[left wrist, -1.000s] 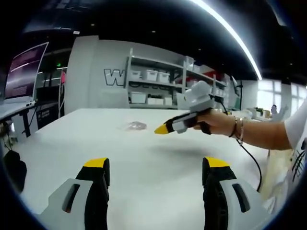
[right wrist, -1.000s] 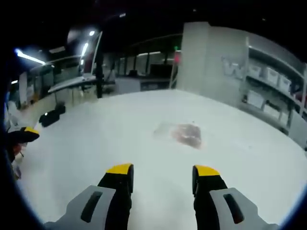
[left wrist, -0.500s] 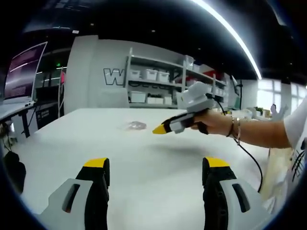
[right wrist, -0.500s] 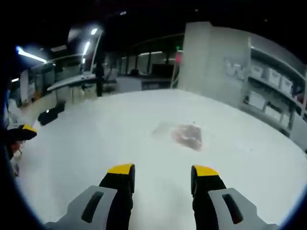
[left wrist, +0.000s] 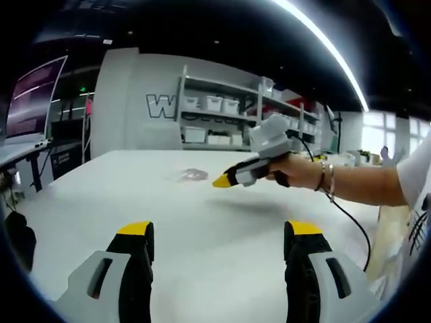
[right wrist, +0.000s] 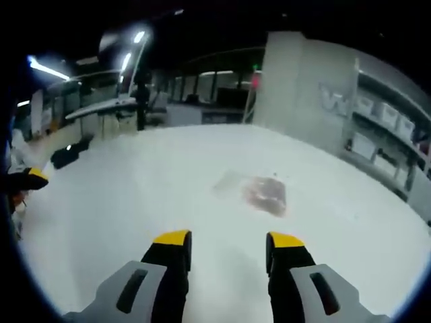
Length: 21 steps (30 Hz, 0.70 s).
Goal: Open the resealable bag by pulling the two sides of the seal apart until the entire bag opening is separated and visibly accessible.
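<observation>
The bag (right wrist: 256, 192) lies flat on the white table (right wrist: 135, 202), ahead of the right gripper (right wrist: 228, 241) and untouched by it. That gripper's jaws are spread and empty. The left gripper (left wrist: 220, 231) hangs above the table, jaws spread wide, holding nothing.

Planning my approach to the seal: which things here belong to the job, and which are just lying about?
For the job:
- resealable bag, flat on the white table, untouched
- right gripper, open
- left gripper, open

Just about:
- shelves with bins
- monitor
- side desk
</observation>
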{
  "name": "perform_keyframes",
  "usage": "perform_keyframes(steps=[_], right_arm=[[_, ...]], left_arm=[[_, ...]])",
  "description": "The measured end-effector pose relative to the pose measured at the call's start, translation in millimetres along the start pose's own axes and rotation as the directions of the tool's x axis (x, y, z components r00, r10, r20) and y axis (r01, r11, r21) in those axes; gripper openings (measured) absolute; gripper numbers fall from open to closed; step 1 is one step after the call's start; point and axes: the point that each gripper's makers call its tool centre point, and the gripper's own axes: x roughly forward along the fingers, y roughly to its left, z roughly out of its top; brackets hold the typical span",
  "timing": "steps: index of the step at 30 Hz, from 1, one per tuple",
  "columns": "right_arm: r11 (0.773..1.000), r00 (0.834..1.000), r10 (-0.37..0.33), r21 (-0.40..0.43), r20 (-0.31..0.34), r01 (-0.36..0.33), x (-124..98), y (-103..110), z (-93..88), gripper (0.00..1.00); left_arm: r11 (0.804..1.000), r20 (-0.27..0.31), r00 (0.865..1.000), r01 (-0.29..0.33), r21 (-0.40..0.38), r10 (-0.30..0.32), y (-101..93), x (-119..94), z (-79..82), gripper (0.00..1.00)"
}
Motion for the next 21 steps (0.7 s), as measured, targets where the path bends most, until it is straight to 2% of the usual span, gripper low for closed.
perform_keyframes(steps=[21], right_arm=[[1.0, 1.0, 0.001, -0.015, -0.027, -0.002, 20.0, -2.8, -1.4, 0.4]], left_arm=[[1.0, -0.006, 1.0, -0.007, -0.01, 0.007, 5.6, 1.7, -2.7, 0.78]])
